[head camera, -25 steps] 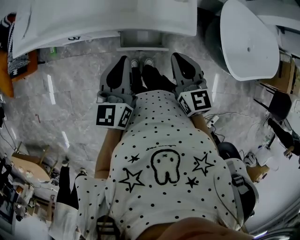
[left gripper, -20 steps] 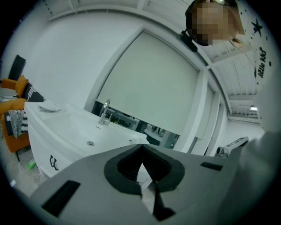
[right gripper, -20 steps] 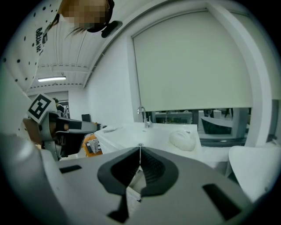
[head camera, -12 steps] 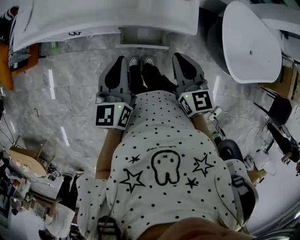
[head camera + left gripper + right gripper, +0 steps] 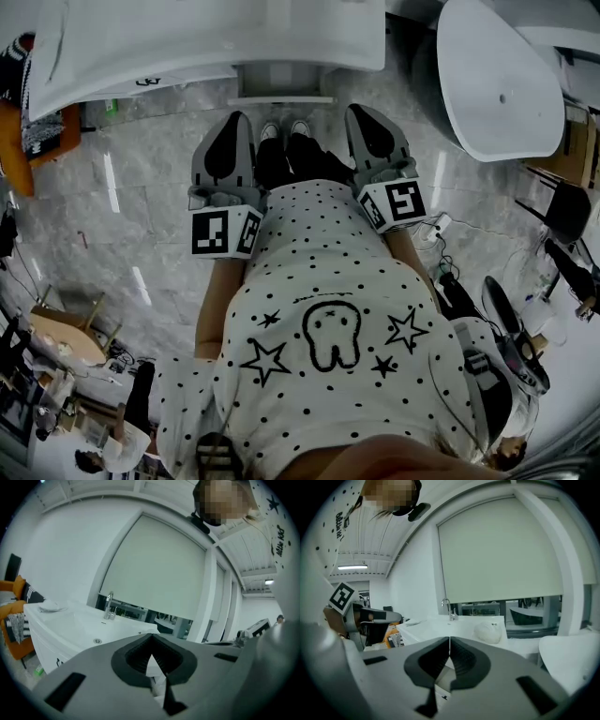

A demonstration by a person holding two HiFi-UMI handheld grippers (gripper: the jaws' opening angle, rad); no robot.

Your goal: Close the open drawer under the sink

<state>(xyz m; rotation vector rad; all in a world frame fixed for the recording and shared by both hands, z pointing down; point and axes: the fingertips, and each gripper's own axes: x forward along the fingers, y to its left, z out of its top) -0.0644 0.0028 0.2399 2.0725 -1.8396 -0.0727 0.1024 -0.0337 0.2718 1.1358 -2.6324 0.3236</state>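
Approach is the step in hand, by my reading — the shallow pale drawer (image 5: pixel 283 84) juts out from under the front edge of the long white sink unit (image 5: pixel 187 42), near its middle, and nothing touches it. Left tongs (image 5: pixel 230 127) and right tongs (image 5: pixel 366 122) hang side by side in front of the sink unit, above the grey marble floor (image 5: pixel 141 206). Their tips point toward the unit, roughly one to either side of the drawer's width, and both appear short of its front panel. Between them the person's white-toed shoes (image 5: pixel 284 126) stand just before the sink unit. Both pairs of tongs are closed: each gripper view shows the ribbed pads meeting at the tips with nothing caught between them. In the left gripper view the chrome tap (image 5: pixel 109 605) stands at the back of the sink unit's top.

Next move, as I judge it, needs no grasp at all — closed tips will serve as a blunt pusher. It calls for lowering one or both tongs to the level of the drawer front and setting them against the panel near its middle. The push should then go straight in toward the sink unit, so the drawer runs true and does not skew.
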